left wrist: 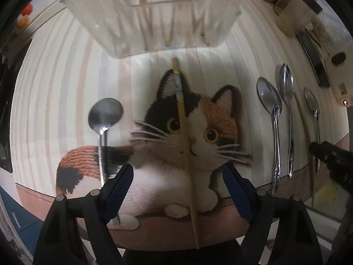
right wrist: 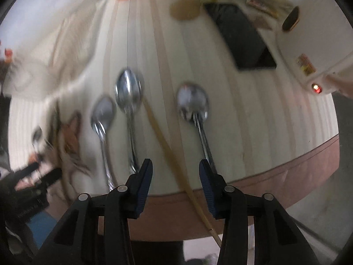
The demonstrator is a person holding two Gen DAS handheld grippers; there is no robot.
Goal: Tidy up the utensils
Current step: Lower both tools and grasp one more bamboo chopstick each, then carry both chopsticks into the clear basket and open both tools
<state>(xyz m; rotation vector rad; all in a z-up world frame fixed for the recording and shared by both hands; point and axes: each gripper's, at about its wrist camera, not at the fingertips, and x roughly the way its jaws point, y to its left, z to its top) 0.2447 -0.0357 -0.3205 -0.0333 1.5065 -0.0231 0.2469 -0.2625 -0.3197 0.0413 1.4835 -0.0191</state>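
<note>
The left gripper (left wrist: 177,182) is wide open and holds nothing; a chopstick (left wrist: 184,141) runs up the frame between its fingers, over the cat-print mat (left wrist: 154,176). A round spoon (left wrist: 105,114) lies to its left, the clear utensil basket (left wrist: 154,15) at the top. The right gripper (right wrist: 175,172) is open too, empty, with another chopstick (right wrist: 163,141) between its fingers and a spoon (right wrist: 194,106) just right.

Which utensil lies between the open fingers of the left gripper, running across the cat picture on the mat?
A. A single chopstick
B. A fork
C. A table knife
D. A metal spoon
A. In the left wrist view a chopstick runs straight up the cat picture between the open fingers of the left gripper, while the nearest spoon lies off to the side over the tail.
</note>
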